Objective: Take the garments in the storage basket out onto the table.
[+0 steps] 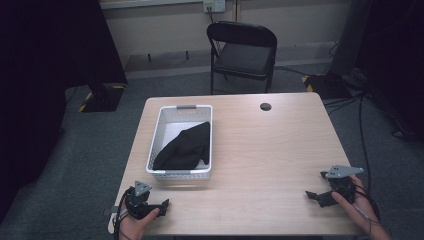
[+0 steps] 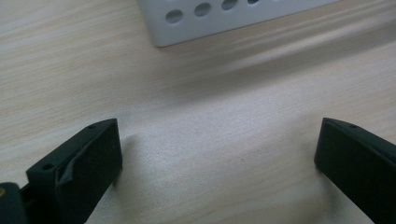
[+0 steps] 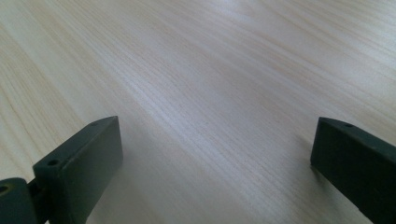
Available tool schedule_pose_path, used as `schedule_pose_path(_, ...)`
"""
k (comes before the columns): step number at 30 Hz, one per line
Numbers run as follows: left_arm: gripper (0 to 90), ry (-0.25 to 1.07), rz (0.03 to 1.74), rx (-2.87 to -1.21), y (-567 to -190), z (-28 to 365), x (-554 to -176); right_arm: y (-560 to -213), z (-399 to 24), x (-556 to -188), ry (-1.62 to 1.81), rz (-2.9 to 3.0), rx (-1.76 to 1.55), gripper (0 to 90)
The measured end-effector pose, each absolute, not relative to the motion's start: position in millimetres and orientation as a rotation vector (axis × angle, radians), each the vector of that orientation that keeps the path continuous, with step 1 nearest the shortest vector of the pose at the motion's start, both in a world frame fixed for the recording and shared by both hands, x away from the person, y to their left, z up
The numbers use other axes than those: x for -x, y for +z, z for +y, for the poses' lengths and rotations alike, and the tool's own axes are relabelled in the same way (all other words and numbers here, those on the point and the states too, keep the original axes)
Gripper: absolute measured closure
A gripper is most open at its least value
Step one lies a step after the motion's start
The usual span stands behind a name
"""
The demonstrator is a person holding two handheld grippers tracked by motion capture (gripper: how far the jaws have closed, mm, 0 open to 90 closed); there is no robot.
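A folding chair [image 1: 242,52] stands beyond the table [image 1: 270,150].

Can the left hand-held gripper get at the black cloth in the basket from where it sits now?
Probably yes. The left hand-held gripper rests open just before the basket, with only bare table between. The cloth lies uncovered inside, so the gripper must lift over the near wall and come down from above.

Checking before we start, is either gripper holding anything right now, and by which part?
Nothing is held. The left gripper and right gripper both stand open over bare table; the black cloth lies untouched in the basket.
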State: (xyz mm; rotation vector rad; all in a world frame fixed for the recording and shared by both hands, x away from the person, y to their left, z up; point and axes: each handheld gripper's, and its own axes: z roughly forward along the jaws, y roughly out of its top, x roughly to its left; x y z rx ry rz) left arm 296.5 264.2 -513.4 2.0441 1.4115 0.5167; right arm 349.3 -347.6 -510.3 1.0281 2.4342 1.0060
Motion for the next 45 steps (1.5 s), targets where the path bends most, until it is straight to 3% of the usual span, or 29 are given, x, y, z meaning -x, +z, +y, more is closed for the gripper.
schedule_pose_path(22, 2.8, 0.391, 1.368, -2.040, -491, 257, -306, -510, -348, -349, 1.006, 2.434, -1.028, 0.8)
schedule_pose_path(45, 3.4, 0.377, 1.317, -2.078, -451, 246, -322, -510, -348, -349, 1.006, 2.435, -1.028, 0.8)
